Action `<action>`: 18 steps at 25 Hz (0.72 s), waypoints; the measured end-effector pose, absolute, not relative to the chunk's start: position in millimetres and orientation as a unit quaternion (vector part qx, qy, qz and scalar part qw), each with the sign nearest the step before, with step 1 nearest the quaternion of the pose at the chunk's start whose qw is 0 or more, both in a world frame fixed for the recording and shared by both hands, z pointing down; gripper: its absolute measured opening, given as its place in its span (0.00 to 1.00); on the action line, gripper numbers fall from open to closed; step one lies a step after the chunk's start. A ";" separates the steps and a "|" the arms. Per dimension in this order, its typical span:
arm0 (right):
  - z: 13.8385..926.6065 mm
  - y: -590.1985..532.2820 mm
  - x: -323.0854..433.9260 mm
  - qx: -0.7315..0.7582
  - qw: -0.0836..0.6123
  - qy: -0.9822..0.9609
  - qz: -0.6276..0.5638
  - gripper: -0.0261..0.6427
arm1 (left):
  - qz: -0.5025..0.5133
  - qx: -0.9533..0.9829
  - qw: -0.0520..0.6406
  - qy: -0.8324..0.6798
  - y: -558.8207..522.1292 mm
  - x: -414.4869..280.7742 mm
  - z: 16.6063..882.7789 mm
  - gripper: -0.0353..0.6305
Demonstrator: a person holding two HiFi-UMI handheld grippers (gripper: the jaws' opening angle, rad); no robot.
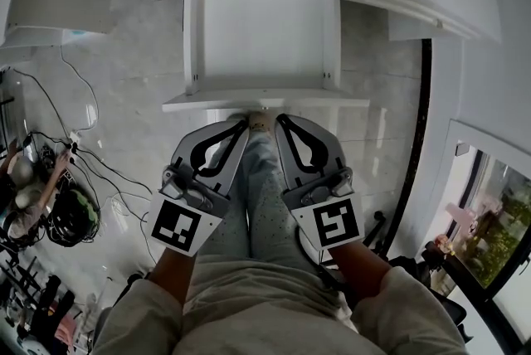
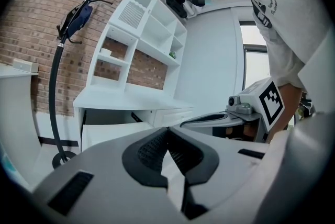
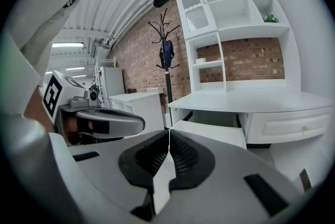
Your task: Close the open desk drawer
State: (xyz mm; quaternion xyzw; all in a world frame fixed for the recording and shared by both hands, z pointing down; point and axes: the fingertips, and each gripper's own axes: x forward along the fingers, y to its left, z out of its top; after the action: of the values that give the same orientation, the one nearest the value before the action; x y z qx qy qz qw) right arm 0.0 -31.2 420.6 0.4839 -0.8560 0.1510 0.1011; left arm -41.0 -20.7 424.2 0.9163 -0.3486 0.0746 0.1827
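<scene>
The drawer (image 1: 264, 30) stands open at upper centre of the head view. At lower centre, the left gripper (image 1: 239, 121) and right gripper (image 1: 280, 121) sit side by side, angled inward, with their tips pointing toward the drawer's front. Both pairs of jaws are pressed together, with nothing between them.

Left gripper (image 2: 167, 129), jaws together — drawer (image 2: 107, 133) open beyond

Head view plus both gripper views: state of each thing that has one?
Desk drawer: open, pulled right out, nothing visible inside.
Small drawer: closed.
Left gripper: shut, nothing between the jaws.
Right gripper: shut, nothing between the jaws.
Coat stand: upright, dark item hung on it.
</scene>
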 end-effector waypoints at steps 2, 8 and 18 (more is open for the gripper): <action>429.0 -26.7 -0.9 0.480 0.107 -0.857 0.154 0.08 | 0.077 0.916 0.187 -0.347 -17.4 -39.0 430.6 0.08; 459.1 -20.9 -0.4 0.474 0.125 -0.858 0.153 0.08 | 0.083 0.915 0.192 -0.345 -15.3 -33.7 450.0 0.08; 503.5 -19.4 -3.7 0.452 0.166 -0.865 0.142 0.08 | 0.084 0.913 0.211 -0.339 -17.4 -30.5 473.0 0.08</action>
State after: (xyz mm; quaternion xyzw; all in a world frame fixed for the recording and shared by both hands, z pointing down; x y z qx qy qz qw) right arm -3.7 -19.4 503.5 0.4522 -0.8649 0.1419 0.1655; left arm -30.5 -17.4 473.0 0.9130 -0.3388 0.0840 0.2110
